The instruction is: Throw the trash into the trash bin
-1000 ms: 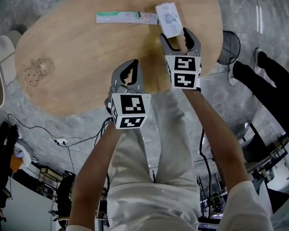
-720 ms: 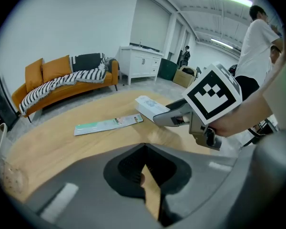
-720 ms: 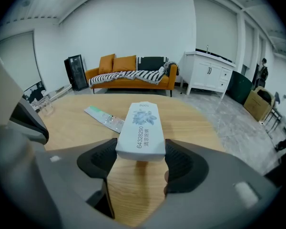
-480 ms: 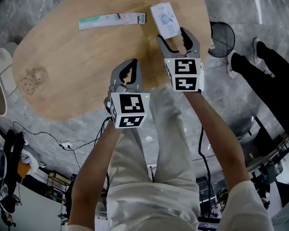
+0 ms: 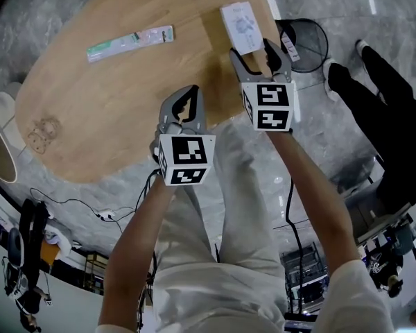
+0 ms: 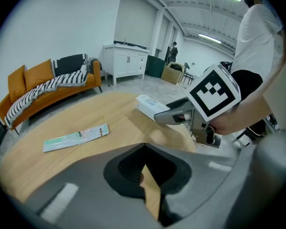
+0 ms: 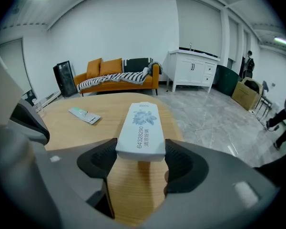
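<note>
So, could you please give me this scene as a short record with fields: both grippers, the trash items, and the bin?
right gripper: shut on the white box, over the table at its right end
left gripper: shut, empty, over the table's near edge
flat packet: lying on the table, untouched
trash bin: on the floor beside the table's right end, right of the white box

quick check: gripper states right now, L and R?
Left gripper: shut, nothing between the jaws.
Right gripper: shut on the white box.
</note>
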A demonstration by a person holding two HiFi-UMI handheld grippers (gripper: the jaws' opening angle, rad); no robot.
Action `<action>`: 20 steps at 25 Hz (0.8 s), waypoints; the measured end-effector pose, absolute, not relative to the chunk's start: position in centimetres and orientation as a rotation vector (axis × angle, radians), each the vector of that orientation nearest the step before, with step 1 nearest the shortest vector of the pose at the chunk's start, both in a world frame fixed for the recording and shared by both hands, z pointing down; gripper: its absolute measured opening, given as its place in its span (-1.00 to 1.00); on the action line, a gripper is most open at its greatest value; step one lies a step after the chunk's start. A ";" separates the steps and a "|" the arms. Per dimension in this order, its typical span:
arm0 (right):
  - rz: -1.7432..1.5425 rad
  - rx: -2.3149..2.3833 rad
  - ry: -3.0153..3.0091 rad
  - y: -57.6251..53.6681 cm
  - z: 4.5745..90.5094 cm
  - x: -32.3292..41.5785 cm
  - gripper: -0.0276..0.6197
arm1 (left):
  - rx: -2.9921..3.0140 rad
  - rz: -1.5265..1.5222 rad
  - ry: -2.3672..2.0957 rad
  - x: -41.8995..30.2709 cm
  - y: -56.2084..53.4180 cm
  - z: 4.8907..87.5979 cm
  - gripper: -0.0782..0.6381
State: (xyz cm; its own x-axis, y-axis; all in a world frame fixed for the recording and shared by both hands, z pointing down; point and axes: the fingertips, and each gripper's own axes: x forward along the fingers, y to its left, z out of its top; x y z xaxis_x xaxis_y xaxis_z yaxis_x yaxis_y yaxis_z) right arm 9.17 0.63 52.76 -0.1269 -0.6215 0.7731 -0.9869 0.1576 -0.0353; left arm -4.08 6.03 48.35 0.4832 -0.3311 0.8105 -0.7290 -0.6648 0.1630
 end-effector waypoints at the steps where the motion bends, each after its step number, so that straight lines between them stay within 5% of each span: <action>1: 0.771 1.541 -1.816 0.8 52.9 10.0 0.14 | 2.248 1.064 -0.863 -3.2 6.0 48.3 -0.78; 20: 0.919 1.749 -1.633 4.9 53.9 23.4 0.14 | 2.311 1.142 -0.634 9.3 7.0 48.7 -0.78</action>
